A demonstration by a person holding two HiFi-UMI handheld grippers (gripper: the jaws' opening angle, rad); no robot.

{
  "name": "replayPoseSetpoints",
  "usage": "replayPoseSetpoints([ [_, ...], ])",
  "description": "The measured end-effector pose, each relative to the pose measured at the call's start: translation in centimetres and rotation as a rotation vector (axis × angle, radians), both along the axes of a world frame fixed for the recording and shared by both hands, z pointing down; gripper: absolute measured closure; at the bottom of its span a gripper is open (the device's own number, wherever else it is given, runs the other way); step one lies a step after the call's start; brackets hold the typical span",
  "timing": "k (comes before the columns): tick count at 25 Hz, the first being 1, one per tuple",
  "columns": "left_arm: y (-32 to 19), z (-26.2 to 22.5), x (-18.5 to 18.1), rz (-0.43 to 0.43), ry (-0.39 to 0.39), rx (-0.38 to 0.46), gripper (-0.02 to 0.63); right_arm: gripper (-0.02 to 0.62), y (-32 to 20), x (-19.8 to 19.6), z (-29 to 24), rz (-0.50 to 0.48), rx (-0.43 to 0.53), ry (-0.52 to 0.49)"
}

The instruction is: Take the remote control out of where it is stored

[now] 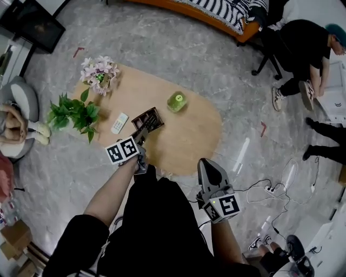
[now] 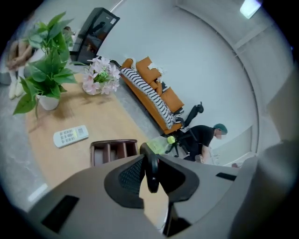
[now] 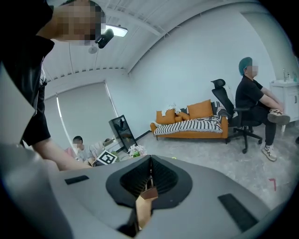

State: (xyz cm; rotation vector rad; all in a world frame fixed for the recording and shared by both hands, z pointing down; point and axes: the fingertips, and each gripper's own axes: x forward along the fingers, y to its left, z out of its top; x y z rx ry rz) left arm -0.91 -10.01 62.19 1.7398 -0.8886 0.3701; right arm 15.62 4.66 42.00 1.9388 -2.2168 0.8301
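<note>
A brown storage box [image 1: 147,120] with compartments stands mid-table on the oval wooden table [image 1: 189,138]. My left gripper [image 1: 141,134] is at the box's near corner. In the left gripper view its jaws [image 2: 150,161] are shut on a thin black remote control [image 2: 151,170], seen edge-on, with the box [image 2: 113,150] just beyond. A white remote [image 1: 119,123] lies flat to the left of the box, also seen as the white remote [image 2: 70,136]. My right gripper [image 1: 211,169] hovers off the table's near edge, and its pads [image 3: 150,175] meet with nothing between them.
Pink flowers [image 1: 99,72] and a leafy plant [image 1: 73,114] stand at the table's left end, and a green jar [image 1: 177,101] stands right of the box. A seated person [image 1: 305,51] and an orange sofa [image 1: 216,16] are beyond. Cables [image 1: 270,189] lie on the floor at right.
</note>
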Motion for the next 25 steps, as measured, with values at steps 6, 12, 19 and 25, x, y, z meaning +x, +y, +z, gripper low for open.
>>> replayPoseSetpoints([
  [6,3.2,-0.6,3.5,0.110,0.221,0.024,0.532,0.588,2.1,1.1,0.7,0.016,0.002,-0.002],
  [12,7.3,2.4,9.5,0.269,0.307,-0.020,0.532,0.588,5.4,4.2,2.6,0.102,-0.029,0.008],
  [19,12.0,10.2,12.7,0.388,0.216,-0.173,0.532,0.588,9.8,6.1,6.0,0.229,-0.083,-0.030],
  [25,13.6,14.7,12.8,0.465,0.162,-0.246,0.532,0.588,13.7,6.2,9.7,0.312,-0.164,-0.054],
])
